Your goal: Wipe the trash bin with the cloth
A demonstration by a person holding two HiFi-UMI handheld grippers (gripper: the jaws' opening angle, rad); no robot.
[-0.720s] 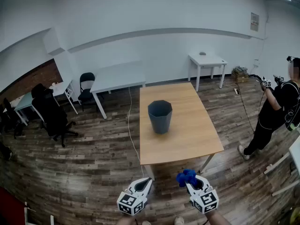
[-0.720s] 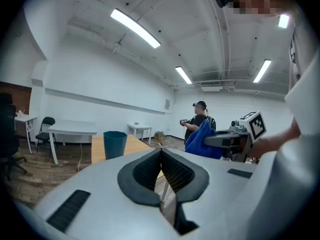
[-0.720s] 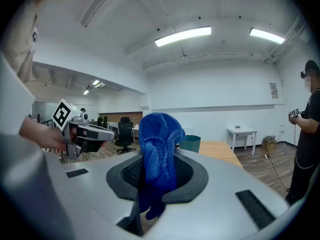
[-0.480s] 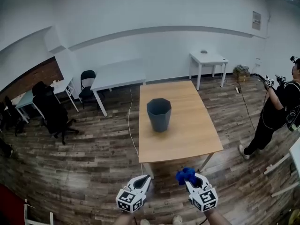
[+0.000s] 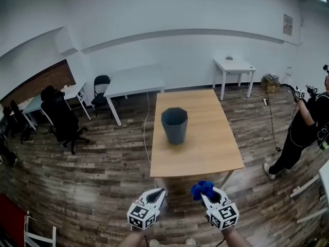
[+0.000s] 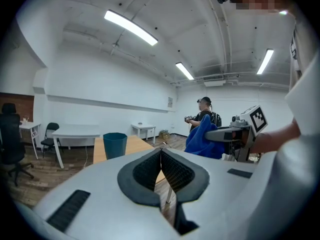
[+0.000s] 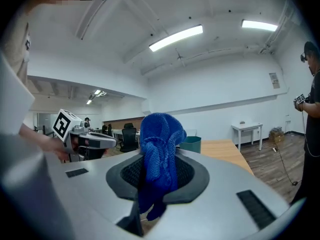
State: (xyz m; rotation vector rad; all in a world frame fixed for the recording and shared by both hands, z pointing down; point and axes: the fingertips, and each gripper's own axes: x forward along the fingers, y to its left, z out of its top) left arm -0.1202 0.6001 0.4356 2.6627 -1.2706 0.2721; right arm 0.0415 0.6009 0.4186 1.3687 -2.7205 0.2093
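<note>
A dark teal trash bin (image 5: 175, 125) stands upright on the wooden table (image 5: 205, 153), well ahead of both grippers. In the left gripper view the trash bin (image 6: 115, 145) shows small and far off; in the right gripper view only part of the trash bin (image 7: 192, 144) peeks out behind the cloth. My right gripper (image 5: 204, 191) is shut on a bunched blue cloth (image 5: 202, 189), which sticks up between its jaws as the blue cloth (image 7: 159, 154). My left gripper (image 5: 158, 192) is shut with nothing in it. Both hang over the floor in front of the table's near edge.
A person in black (image 5: 304, 133) stands at the right holding other grippers. White tables (image 5: 132, 82) and a small white table (image 5: 232, 66) line the far wall, and black office chairs (image 5: 61, 121) stand at the left. A cable (image 5: 146, 138) runs along the floor beside the table.
Both grippers stay low in front of me with the cloth still held. The view has shifted slightly, so the table and bin sit a little more central.
</note>
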